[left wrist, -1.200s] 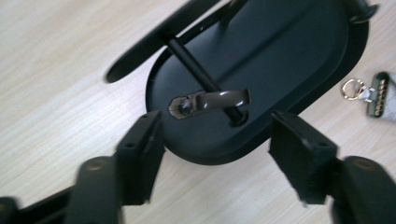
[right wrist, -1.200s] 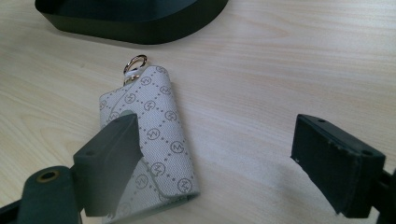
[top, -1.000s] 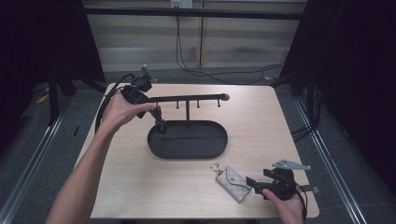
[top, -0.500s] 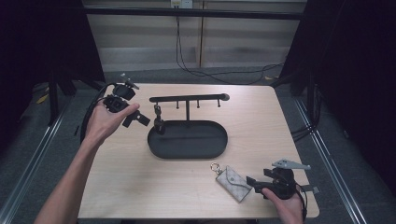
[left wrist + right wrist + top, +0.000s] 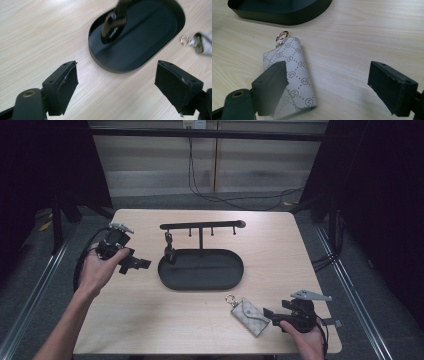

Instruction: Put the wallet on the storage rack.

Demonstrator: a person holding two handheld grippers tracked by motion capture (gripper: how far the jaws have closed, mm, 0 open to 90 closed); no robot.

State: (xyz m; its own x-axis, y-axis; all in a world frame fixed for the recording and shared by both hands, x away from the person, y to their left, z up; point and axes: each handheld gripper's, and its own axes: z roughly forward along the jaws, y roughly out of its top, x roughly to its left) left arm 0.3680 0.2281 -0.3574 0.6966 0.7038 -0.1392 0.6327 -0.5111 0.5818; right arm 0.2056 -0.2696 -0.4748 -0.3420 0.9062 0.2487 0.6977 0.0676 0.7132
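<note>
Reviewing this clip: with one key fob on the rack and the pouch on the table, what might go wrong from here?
1. The right hand-held gripper stands open beside the key pouch, which lies flat on the table; a grab may slide it or pinch only an edge.
2. The pouch's small gold ring must meet a thin hook on the rack; it could miss.
3. The black fob already hangs there and could be knocked off.
</note>
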